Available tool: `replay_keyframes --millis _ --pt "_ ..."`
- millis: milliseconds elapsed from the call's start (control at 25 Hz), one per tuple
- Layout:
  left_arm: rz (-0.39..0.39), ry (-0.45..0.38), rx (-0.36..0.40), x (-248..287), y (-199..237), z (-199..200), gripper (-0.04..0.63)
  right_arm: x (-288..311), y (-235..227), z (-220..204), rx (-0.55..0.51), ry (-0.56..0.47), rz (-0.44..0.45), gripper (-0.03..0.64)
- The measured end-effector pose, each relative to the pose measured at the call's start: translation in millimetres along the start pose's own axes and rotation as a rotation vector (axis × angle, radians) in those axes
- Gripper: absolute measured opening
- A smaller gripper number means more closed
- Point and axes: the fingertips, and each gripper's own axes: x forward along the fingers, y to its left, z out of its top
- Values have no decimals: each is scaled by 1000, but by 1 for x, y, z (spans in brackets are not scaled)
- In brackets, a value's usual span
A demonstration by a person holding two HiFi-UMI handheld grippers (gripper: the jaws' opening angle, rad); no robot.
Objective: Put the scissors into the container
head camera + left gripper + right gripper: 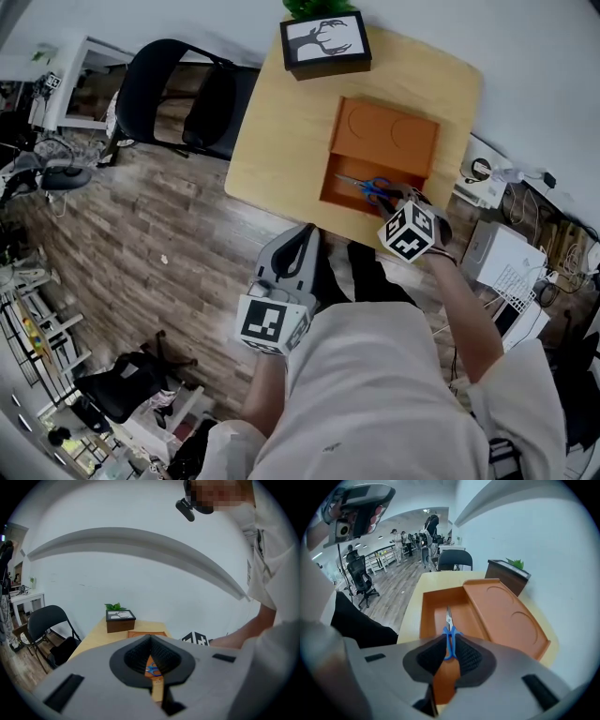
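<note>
Scissors (368, 185) with blue handles are over the open lower compartment of the orange container (336, 141) on the wooden table (281, 141). My right gripper (398, 199) is at the compartment's near right corner, shut on the blue handles. In the right gripper view the scissors (449, 632) sit between the jaws of the right gripper (449, 638), blades pointing away over the orange container (427, 616). My left gripper (298, 242) hangs off the table's near edge, shut and empty. In the left gripper view the left gripper (150, 638) points at the table.
The container's far half is a raised orange panel (389, 131) with two round recesses. A dark box (325, 42) with a deer picture and a plant stands at the table's far edge. A black chair (192, 94) is left of the table; white devices and cables (502, 248) lie right.
</note>
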Motion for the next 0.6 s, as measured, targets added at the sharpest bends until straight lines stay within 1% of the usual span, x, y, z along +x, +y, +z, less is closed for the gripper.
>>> replay_keyframes --millis 240,400,600 --pt "-60 -8 35 2 0 9 6 -17 -3 -2 86 -19 -56 46" --pt "-126 -6 76 2 -2 12 6 -28 -3 -3 133 -20 -108 43" --pt "-210 1 120 -6 -4 16 6 -44 9 -2 200 -24 -170 40"
